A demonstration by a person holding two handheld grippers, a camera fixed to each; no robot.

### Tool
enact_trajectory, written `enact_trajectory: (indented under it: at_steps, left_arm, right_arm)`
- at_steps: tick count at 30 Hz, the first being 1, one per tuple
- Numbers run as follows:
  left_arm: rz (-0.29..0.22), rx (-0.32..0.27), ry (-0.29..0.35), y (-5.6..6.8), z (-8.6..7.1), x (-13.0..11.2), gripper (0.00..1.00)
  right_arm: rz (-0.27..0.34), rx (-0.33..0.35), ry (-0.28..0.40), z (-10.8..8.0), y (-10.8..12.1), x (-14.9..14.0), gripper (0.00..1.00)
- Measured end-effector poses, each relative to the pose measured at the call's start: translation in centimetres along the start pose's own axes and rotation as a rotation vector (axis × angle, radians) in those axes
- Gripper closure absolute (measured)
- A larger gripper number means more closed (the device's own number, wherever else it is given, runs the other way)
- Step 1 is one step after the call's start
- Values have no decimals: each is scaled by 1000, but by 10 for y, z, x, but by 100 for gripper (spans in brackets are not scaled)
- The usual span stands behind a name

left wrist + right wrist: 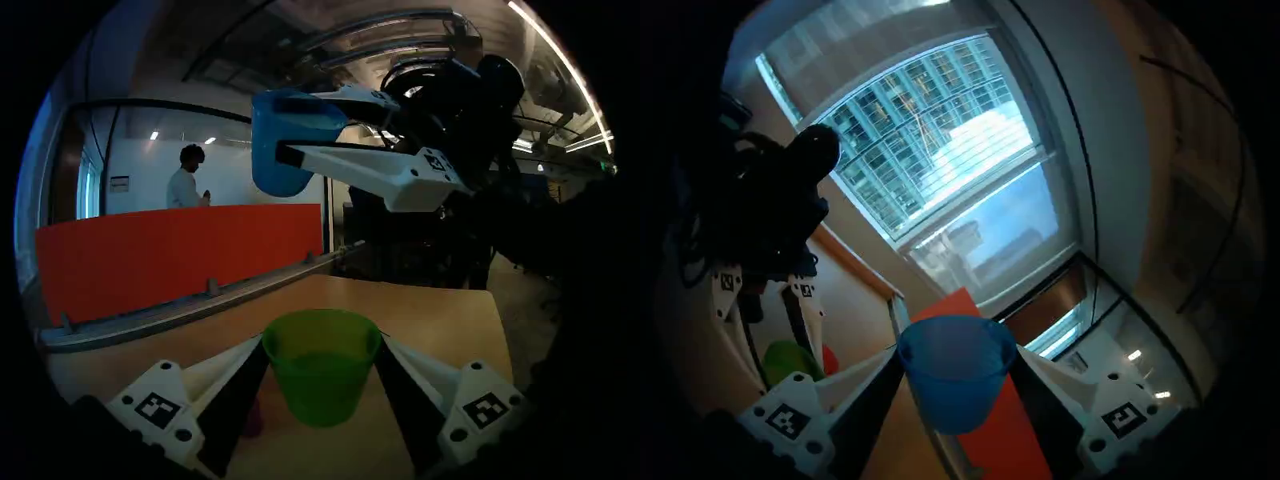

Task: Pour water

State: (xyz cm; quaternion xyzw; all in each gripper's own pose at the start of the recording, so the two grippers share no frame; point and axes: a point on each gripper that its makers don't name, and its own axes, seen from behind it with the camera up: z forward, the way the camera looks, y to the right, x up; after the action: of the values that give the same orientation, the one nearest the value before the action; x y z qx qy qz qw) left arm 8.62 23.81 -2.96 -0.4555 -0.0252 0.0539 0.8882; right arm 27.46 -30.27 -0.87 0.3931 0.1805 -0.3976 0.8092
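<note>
- The wooden table (436, 316) runs from near to far, its far edge meeting a rail.
- An orange partition (176, 256) stands beyond that rail on the left. A person (186, 182) stands far behind it and takes no part.
- The right gripper (958, 362) is clamped on the blue cup (958, 376), one finger pressing each side. In the left gripper view it is held high, above the table and farther off than the other cup.
- The left gripper (322, 352) grips the green cup (322, 384) between both fingers. It holds the cup low and near, upright over the table, with the mouth open upward.
- The blue cup looks roughly upright, or only slightly tipped. No stream shows, so I judge this to be the lining-up stage of the pour.
- I cannot tell whether the green cup holds water.
- The next move calls for bringing the blue rim down and nearer, over the green mouth. Then roll the right wrist slowly while the left keeps its cup level.
- A small red thing (830, 360) sits just beside the green cup; I cannot tell what it is.
</note>
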Motion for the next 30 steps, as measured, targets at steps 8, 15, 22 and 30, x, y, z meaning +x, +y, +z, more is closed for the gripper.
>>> enact_trajectory:
  at_steps: [8, 15, 22, 30]
  left_arm:
    - [2, 0, 0, 0, -1, 2, 13]
    - [5, 2, -3, 1, 0, 0, 13]
    - [5, 7, -3, -1, 1, -1, 13]
    - [6, 9, -4, 0, 1, -1, 13]
  right_arm:
    - [246, 32, -3, -2, -8, -2, 10]
    - [483, 56, -11, 0, -7, -5, 10]
    - [682, 106, -6, 1, -12, -2, 10]
    - [791, 146, -9, 0, -15, -3, 10]
